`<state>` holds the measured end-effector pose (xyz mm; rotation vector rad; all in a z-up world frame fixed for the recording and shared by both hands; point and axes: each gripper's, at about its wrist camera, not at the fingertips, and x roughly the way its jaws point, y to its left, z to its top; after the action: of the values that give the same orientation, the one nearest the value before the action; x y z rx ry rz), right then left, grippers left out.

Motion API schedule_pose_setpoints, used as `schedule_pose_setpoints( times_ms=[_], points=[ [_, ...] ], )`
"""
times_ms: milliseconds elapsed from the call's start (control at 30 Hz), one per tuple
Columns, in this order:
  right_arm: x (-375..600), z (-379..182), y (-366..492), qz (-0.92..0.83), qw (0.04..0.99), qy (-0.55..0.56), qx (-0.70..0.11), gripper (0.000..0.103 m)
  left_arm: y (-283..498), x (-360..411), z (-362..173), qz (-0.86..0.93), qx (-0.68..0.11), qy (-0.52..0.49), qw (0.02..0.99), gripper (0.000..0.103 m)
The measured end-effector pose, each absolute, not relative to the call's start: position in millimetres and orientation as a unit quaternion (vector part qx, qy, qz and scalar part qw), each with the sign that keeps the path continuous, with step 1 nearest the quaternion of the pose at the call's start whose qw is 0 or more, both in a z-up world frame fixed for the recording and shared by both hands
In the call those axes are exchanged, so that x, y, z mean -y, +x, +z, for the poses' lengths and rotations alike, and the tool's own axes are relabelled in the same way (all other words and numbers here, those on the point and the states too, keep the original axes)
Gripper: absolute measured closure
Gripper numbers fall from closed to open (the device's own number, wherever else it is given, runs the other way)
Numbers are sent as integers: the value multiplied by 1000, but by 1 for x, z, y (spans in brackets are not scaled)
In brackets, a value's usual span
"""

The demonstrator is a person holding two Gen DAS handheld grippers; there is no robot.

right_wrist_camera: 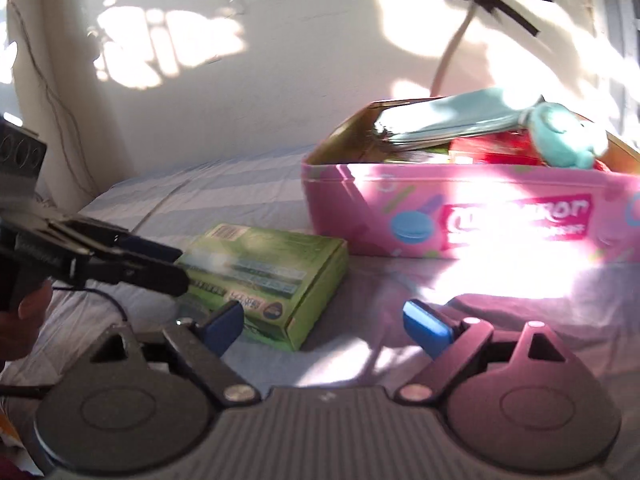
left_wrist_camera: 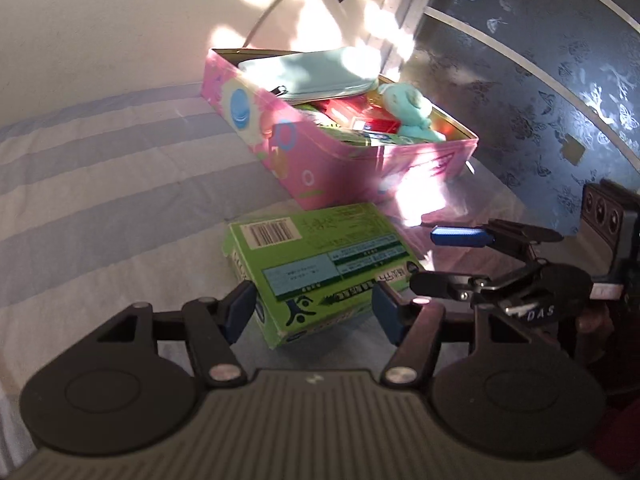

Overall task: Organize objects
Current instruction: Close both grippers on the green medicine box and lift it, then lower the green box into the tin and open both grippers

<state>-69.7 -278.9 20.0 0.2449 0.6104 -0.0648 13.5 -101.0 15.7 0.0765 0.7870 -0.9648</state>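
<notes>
Beside the pink tin (left_wrist_camera: 304, 160), already crowded, the green box (left_wrist_camera: 320, 264) was left flat on the striped sheet (left_wrist_camera: 100, 184); the left gripper (left_wrist_camera: 314, 312) was spread around its near end without pressing, while the right gripper (right_wrist_camera: 326, 326) was held wide and empty.

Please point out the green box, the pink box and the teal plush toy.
green box (left_wrist_camera: 320, 264), left wrist view, on its top face.
pink box (right_wrist_camera: 500, 216), right wrist view, on its front wall.
plush toy (right_wrist_camera: 568, 136), right wrist view, on its body.

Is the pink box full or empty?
Full. The pink box has no lid on, and a light blue pouch, a teal plush toy and red packets rise above its rim.
</notes>
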Motion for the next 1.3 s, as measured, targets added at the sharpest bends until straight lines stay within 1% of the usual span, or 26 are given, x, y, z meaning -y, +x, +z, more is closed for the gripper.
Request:
schedule_pose_setpoints(
  times_ms=[33, 100, 300, 367, 400, 433, 533, 567, 667, 767, 900, 1033, 1200, 1300],
  points=[
    [285, 22, -76, -37, 947, 127, -294, 13, 12, 103, 19, -454, -363, 35, 813, 35],
    [288, 25, -82, -38, 950, 122, -286, 13, 16, 103, 24, -446, -363, 20, 818, 27],
    [264, 20, -59, 10, 953, 74, -295, 13, 31, 111, 12, -392, -403, 6, 827, 29],
    [255, 13, -48, 18, 949, 53, -310, 16, 36, 114, 1, -384, -426, 0, 819, 30],
    [252, 10, -43, 23, 946, 49, -319, 21, 35, 113, -3, -385, -421, -10, 821, 30],
    [250, 7, -39, 29, 944, 49, -325, 28, 32, 115, -3, -390, -418, -10, 820, 30],
    [240, 10, -39, 26, 947, 31, -320, 29, 21, 119, 5, -391, -404, 12, 827, 30],
    [238, 14, -44, 27, 950, 27, -310, 30, 18, 117, 10, -393, -399, 12, 829, 30],
    [241, 36, -65, 42, 962, 30, -267, 35, 12, 104, 40, -413, -369, -5, 833, 31],
    [252, 64, -78, 42, 976, 34, -211, 36, 15, 110, 68, -430, -342, -21, 835, 31],
    [277, 80, -66, -14, 983, 23, -183, 34, 27, 153, 87, -440, -299, 7, 847, 30],
    [310, 78, -45, -59, 980, 33, -185, 32, 54, 203, 83, -439, -289, 37, 850, 30],
    [351, 61, -18, -110, 972, 43, -206, 33, 88, 244, 66, -414, -312, 37, 855, 30],
    [367, 50, -9, -155, 965, 50, -207, 28, 91, 256, 59, -368, -309, 55, 875, 29]
  ],
)
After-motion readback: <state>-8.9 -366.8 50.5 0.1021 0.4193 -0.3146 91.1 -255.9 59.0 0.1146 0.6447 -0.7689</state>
